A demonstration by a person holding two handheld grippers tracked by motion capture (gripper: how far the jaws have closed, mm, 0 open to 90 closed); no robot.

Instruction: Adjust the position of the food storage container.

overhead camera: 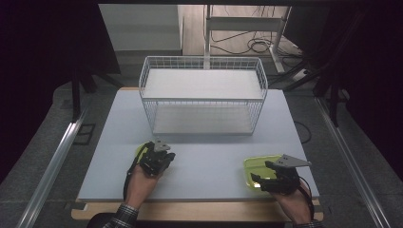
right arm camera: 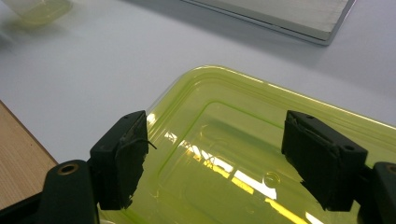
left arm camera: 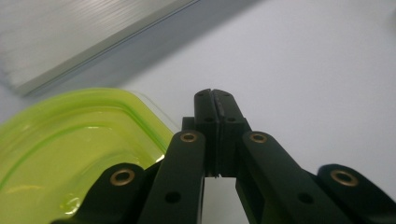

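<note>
Two translucent yellow-green plastic containers lie on the pale table (overhead camera: 204, 161). One container (overhead camera: 140, 149) sits at the front left, and it shows large at the left of the left gripper view (left arm camera: 70, 149). My left gripper (overhead camera: 151, 154) is beside its right edge, jaws shut with nothing between them (left arm camera: 214, 100). The other container (overhead camera: 256, 166) lies at the front right. My right gripper (overhead camera: 262, 172) hovers over it, open, with its two pads (right arm camera: 123, 158) wide apart above the container's sunken middle (right arm camera: 233, 140).
A white wire basket rack (overhead camera: 202, 95) with two shelves stands at the back middle of the table. The table's wooden front edge (overhead camera: 199, 209) runs near the person's hands. The far left container (right arm camera: 39, 9) shows small in the right gripper view.
</note>
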